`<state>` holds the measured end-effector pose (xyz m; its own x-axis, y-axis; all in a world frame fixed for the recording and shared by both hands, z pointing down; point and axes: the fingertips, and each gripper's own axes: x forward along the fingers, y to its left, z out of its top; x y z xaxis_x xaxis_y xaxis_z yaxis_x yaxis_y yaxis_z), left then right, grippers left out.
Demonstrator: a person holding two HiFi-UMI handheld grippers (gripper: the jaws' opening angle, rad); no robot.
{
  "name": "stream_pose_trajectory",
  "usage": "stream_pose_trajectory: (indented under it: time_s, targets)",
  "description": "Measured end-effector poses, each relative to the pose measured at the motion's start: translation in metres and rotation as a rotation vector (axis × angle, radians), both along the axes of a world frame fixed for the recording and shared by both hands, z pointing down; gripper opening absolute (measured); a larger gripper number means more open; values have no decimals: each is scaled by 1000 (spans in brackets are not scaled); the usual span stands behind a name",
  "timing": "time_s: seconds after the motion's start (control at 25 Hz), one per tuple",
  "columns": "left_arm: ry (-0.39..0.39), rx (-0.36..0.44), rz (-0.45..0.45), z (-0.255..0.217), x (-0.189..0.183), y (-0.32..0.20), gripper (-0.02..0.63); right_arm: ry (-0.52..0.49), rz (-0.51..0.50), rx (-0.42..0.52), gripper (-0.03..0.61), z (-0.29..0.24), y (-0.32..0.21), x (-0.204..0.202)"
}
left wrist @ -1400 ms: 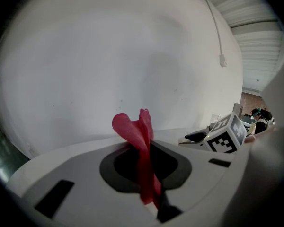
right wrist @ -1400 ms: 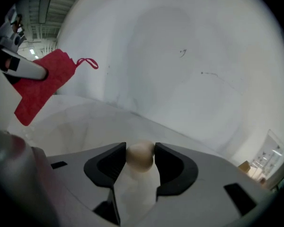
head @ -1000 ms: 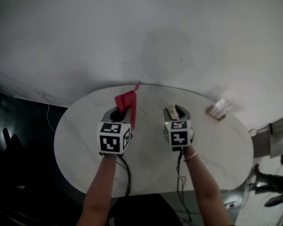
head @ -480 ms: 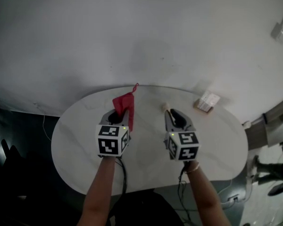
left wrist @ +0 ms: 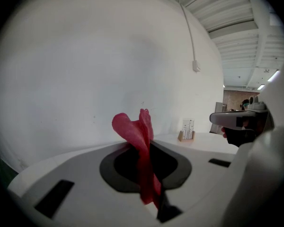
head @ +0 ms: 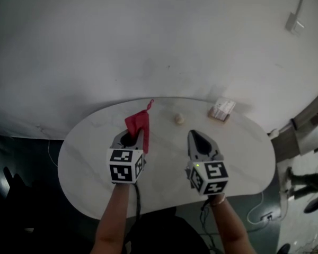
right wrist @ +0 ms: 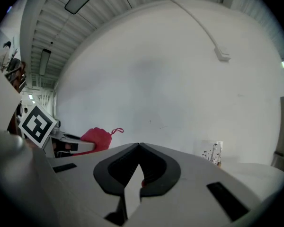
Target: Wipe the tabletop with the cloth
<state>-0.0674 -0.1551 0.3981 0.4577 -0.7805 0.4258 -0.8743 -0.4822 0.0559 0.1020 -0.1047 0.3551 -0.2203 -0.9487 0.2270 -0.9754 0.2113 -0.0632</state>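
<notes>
A red cloth (head: 138, 123) sticks up from my left gripper (head: 133, 136), which is shut on it above the white oval table (head: 95, 152). In the left gripper view the cloth (left wrist: 135, 134) hangs pinched between the closed jaws (left wrist: 149, 148). My right gripper (head: 193, 135) hovers over the table's right half; its jaws have just been closing and now meet with nothing between them (right wrist: 139, 144). A small beige lump (head: 178, 119) lies on the table beyond it. From the right gripper view the cloth (right wrist: 97, 138) shows to the left.
A small card holder (head: 222, 110) stands near the table's far right edge, also seen in the left gripper view (left wrist: 187, 129) and the right gripper view (right wrist: 212, 154). A white wall rises behind the table. Dark floor and cables lie around its near side.
The right gripper has drawn back toward me and risen, its jaws closing; the beige lump that was at its tips now lies on the table. The left gripper still holds the cloth.
</notes>
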Motion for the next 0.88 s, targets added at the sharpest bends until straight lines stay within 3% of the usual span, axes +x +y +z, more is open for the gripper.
stream_pose_trajectory:
  time_s: [0.4, 0.88]
  targets:
    - [3, 85, 15, -18, 6, 27, 38, -48, 17, 74, 4, -16, 35, 14]
    - [14, 134, 3, -17, -8, 65, 38, -66, 29, 68, 3, -3, 66, 31]
